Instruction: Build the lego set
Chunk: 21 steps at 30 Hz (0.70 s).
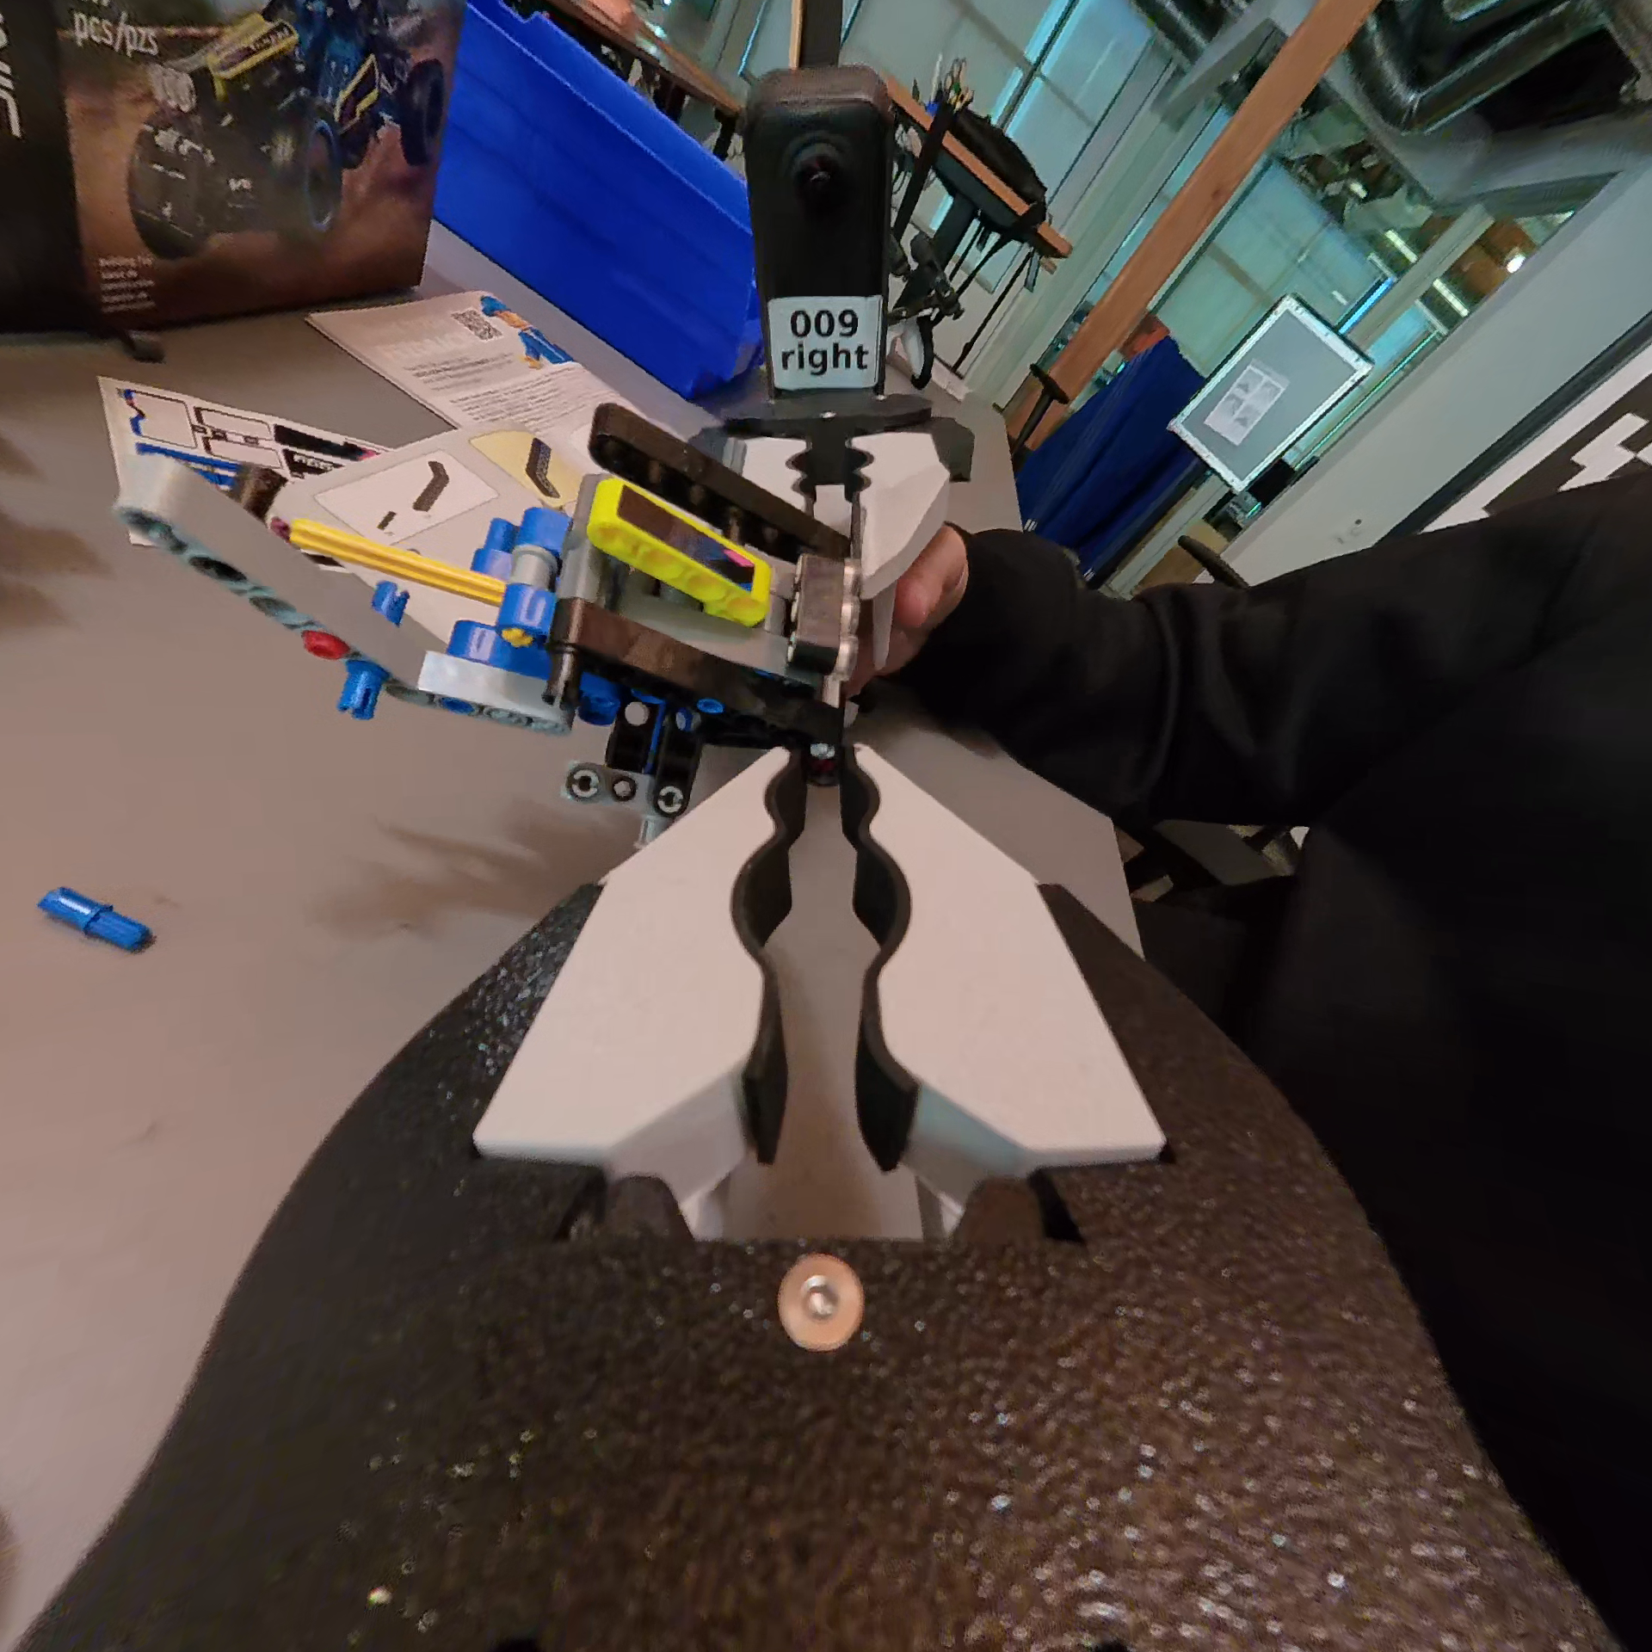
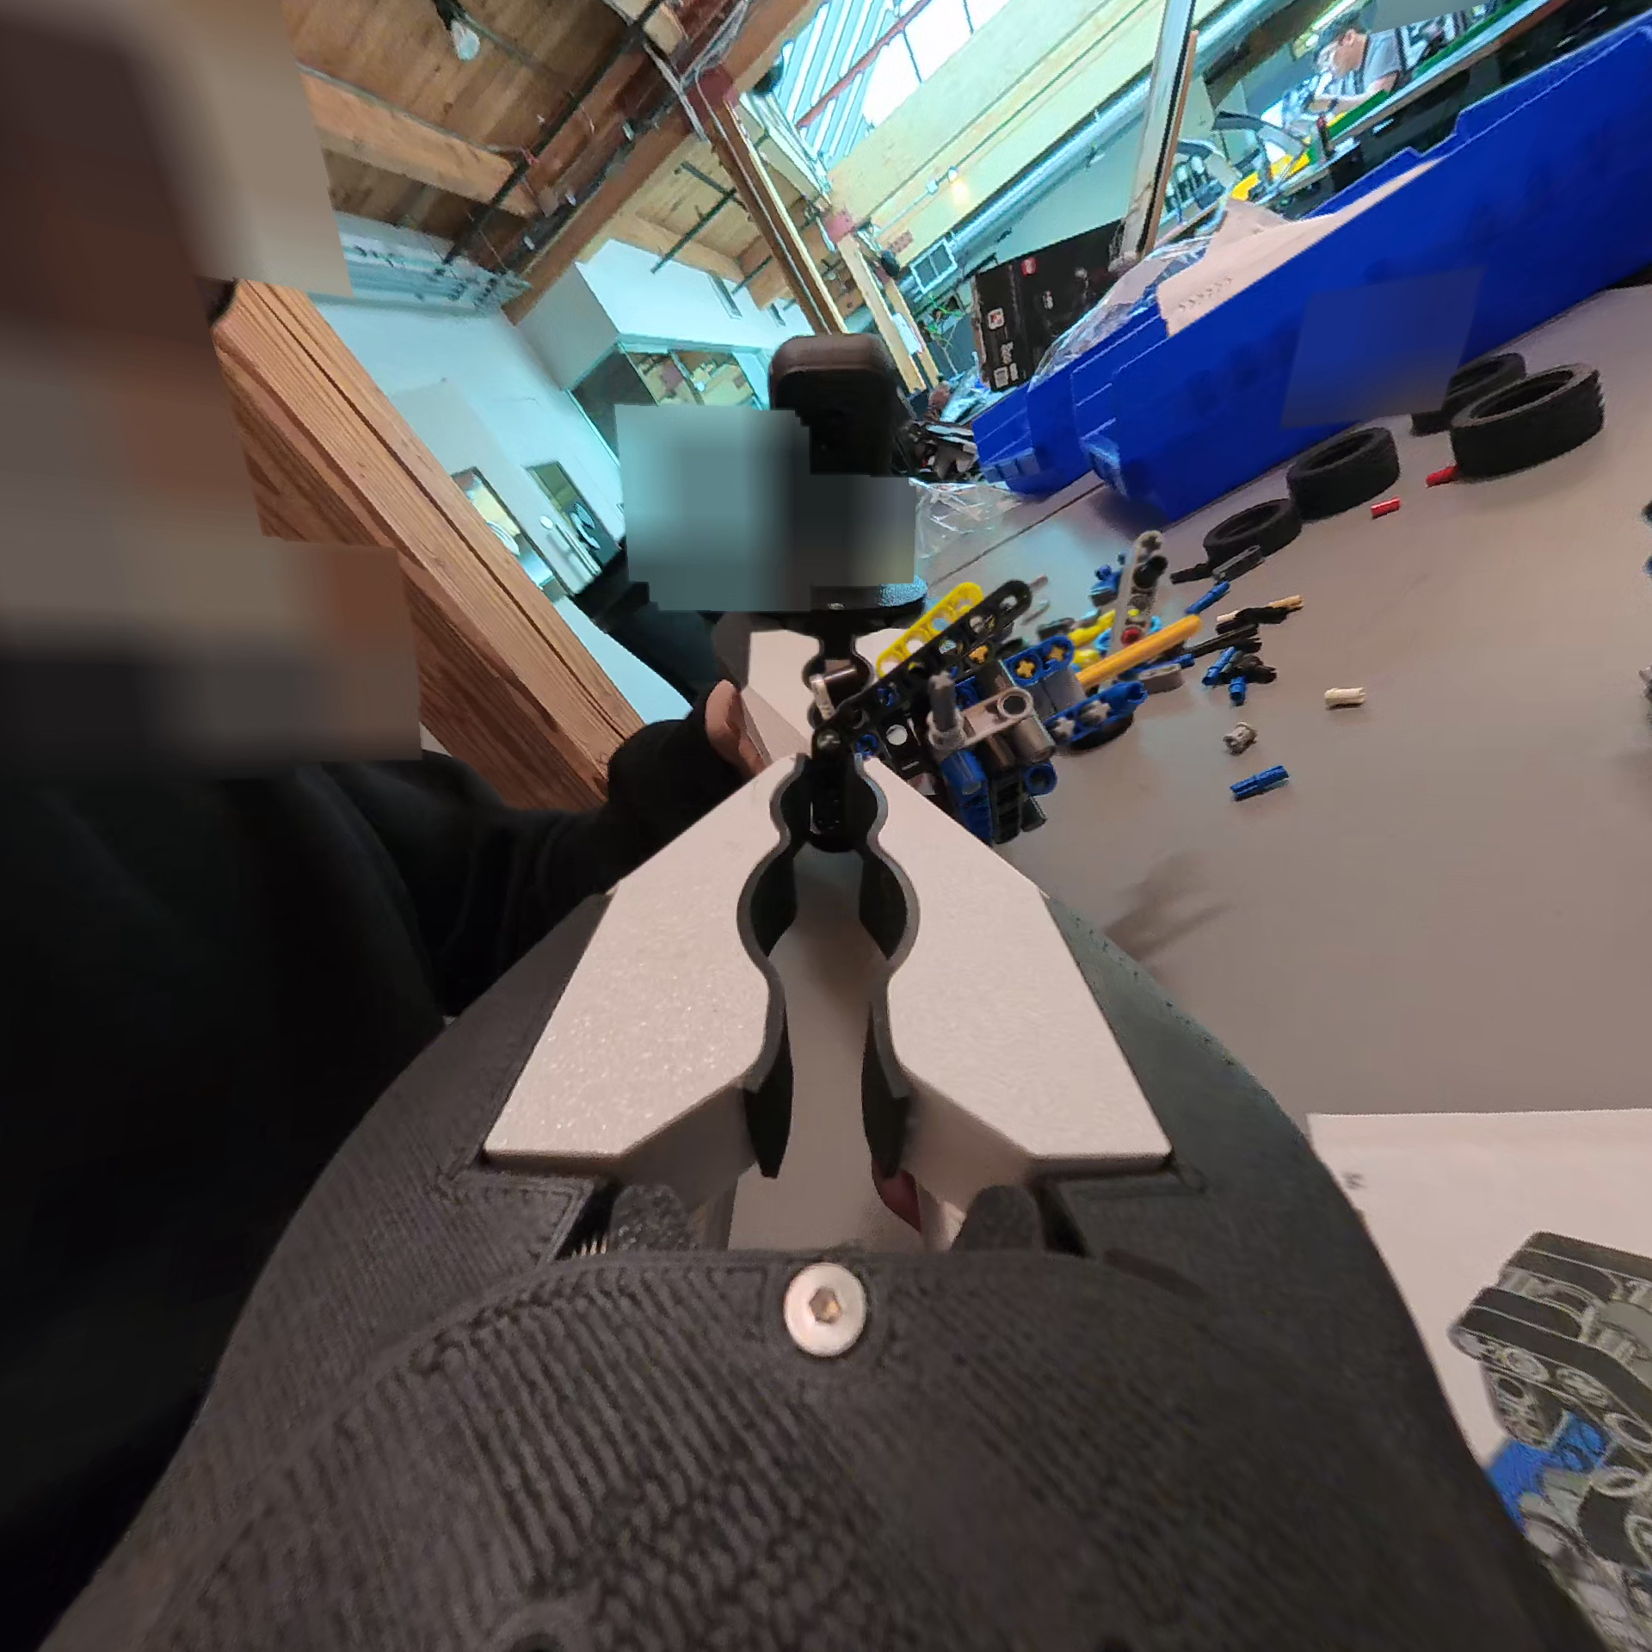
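Note:
A part-built brick model (image 1: 626,617) of black, grey, blue and yellow beams hangs above the grey table (image 1: 223,1028). My right gripper (image 2: 827,787) is shut on a black beam at the model's end (image 2: 827,809). The right gripper also shows in the left wrist view (image 1: 845,617), facing me at the model's right end. My left gripper (image 1: 821,760) is shut on a small pin (image 1: 821,769) with a red part. Its tip meets the underside of the model's black beam. In the right wrist view the left gripper (image 2: 831,679) faces me with the pin (image 2: 821,688) at its tips.
A loose blue pin (image 1: 94,919), instruction sheets (image 1: 447,375), a printed box (image 1: 223,152) and a blue bin (image 1: 581,197) lie beyond. Black tyres (image 2: 1341,465), scattered small parts (image 2: 1251,661) and a booklet (image 2: 1520,1296) are on the right. Sleeved arms flank both grippers. Only a small space, under 4 cm, lies between the two pairs of fingers.

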### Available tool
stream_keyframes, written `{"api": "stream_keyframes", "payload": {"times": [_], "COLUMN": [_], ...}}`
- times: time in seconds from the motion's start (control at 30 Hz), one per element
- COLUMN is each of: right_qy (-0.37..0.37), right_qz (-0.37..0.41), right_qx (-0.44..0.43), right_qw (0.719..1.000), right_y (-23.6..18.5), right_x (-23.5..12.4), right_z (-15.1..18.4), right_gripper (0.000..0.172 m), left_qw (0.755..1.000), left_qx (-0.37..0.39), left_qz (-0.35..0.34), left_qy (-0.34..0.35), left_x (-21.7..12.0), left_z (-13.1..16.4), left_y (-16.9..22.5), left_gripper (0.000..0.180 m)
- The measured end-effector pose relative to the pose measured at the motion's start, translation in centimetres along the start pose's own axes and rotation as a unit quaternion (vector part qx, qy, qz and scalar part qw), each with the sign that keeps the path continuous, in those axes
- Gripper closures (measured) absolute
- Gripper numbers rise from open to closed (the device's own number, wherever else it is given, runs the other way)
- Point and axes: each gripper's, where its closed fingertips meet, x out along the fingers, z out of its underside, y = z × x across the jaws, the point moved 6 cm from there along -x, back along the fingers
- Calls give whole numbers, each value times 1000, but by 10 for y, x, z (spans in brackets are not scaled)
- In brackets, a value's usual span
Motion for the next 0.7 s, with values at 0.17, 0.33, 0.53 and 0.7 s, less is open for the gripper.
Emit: {"api": "stream_keyframes", "payload": {"times": [0.17,0.33,0.53,0.7], "right_qy": [-40,-83,-17,38], "right_qz": [27,49,-8,-62], "right_qx": [-47,-89,-16,21], "right_qw": [998,991,1000,997], "right_y": [-1,-1,-6,-11], "right_x": [0,1,2,-1], "right_z": [3,8,1,-6], "right_gripper": [166,166,166,167], "left_qw": [1000,999,999,998], "left_qx": [8,20,27,25], "left_qz": [-12,-16,12,44], "left_qy": [-25,-47,-11,28], "left_x": [1,1,-1,0], "left_z": [4,9,1,-7], "left_y": [-1,-3,4,12], "left_gripper": [177,177,177,176]}}
